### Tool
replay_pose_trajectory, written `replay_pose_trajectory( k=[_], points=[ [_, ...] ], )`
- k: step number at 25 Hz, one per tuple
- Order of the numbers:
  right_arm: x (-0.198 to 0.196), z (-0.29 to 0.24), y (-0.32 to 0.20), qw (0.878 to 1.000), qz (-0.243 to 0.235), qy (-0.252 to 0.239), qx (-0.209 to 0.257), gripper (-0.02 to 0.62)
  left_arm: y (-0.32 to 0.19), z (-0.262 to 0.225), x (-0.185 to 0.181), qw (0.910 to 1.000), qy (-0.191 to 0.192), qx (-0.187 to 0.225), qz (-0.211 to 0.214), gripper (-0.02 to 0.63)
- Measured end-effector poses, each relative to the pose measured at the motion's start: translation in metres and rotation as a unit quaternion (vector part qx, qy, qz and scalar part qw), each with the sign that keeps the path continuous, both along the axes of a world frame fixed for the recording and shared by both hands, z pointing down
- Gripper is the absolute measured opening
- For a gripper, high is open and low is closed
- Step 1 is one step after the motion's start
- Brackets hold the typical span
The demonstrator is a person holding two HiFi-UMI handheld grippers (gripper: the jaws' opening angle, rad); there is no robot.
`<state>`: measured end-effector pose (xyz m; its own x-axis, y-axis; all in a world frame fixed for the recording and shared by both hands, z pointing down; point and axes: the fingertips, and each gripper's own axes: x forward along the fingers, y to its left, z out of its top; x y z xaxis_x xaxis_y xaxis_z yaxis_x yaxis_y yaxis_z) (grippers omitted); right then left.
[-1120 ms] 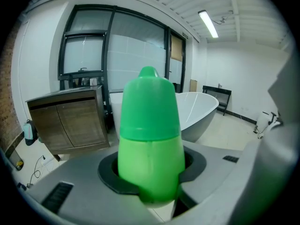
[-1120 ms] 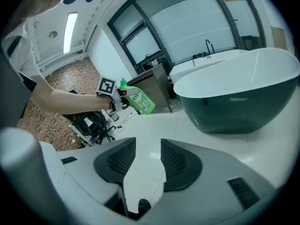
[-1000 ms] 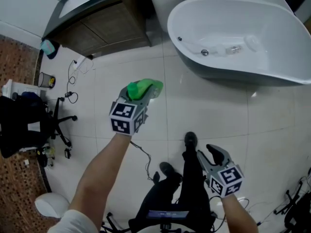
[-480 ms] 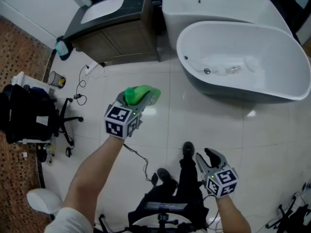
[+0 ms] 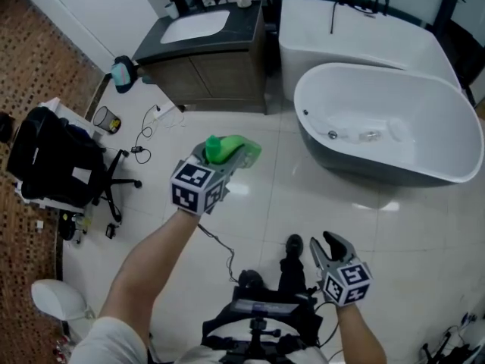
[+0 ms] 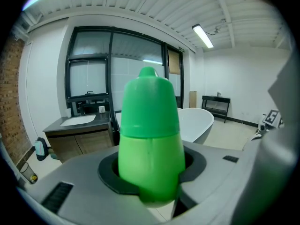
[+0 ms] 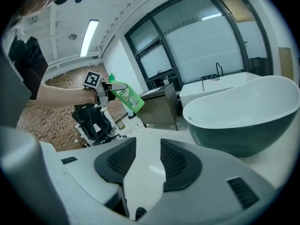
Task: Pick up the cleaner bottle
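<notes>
The green cleaner bottle [image 5: 232, 149] is off the floor, lying tilted in my left gripper [image 5: 226, 156], which is shut on it. In the left gripper view the bottle [image 6: 150, 139] fills the middle, its body seated between the two dark pads [image 6: 110, 170], cap end pointing away. My right gripper [image 5: 334, 250] hangs lower at the right, open, with nothing between its fingers. From the right gripper view [image 7: 147, 159] I see the bottle [image 7: 127, 97] held up at the left by the left gripper [image 7: 106, 92], white floor showing through the gap of the right jaws.
A white bathtub [image 5: 356, 174] with a dark outer wall stands at the right. A dark vanity with a sink [image 5: 220, 67] is at the back. A black office chair [image 5: 57, 165], cables [image 5: 148, 120] and a small bin [image 5: 106, 120] lie left. My shoe [image 5: 295, 244] is below.
Both grippers have risen above the floor, the left one further, carrying the bottle. The head view now takes in more of the room, with the tub and vanity lower in frame.
</notes>
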<state>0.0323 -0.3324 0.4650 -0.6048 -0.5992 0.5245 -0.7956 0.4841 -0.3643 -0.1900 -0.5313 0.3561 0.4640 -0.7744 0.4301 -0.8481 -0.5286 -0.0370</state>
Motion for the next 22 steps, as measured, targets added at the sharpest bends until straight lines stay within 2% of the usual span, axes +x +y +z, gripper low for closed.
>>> replay_pose_trajectory(
  k=[11, 22],
  points=[
    [-0.011, -0.031, 0.012, 0.999, -0.01, 0.004, 0.032, 0.153, 0.029, -0.068, -0.011, 0.9981, 0.018, 0.058, -0.013, 0.172],
    [-0.016, -0.052, 0.017, 0.998, -0.011, 0.019, 0.06, 0.15, 0.06, -0.131, -0.032, 0.9899, 0.054, 0.127, -0.032, 0.172]
  ],
)
